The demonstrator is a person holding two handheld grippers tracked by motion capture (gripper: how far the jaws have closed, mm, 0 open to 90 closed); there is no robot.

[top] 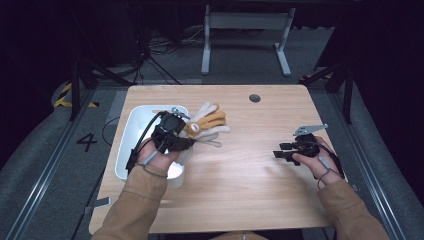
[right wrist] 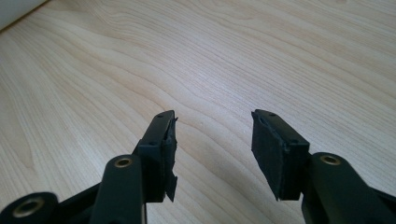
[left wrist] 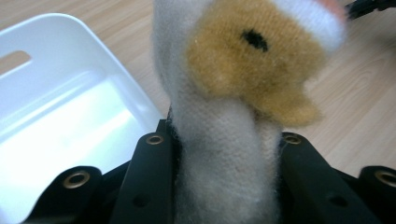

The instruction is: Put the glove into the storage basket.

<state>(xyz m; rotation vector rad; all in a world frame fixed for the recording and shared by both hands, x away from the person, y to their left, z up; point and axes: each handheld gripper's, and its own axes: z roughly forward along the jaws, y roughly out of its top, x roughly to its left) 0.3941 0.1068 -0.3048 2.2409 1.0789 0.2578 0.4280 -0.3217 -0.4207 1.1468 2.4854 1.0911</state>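
The left tongs are clamped on a plush toy, a cream and tan soft thing with several pale, finger-like lobes fanning out to the right in the high view. In the left gripper view the toy's cream body is squeezed between the two black jaws, which press on it from either side, and its tan part with a small black spot rises above them. The toy sits just past the right rim of a white bin, which lies on the left part of the worktop; in the high view the toy's lobes reach out over the bare wood beside the bin, and whether they rest on the wood or hang above it cannot be told. The left gripper view shows the bin's bright inside to the left of the toy, with a slot handle in its wall. The left hand holds its gripper over the bin's right edge. The right tongs stand apart with nothing between them, well away at the right side of the worktop; the right gripper view shows the two pads open over plain wood. The right hand rests near the right edge.
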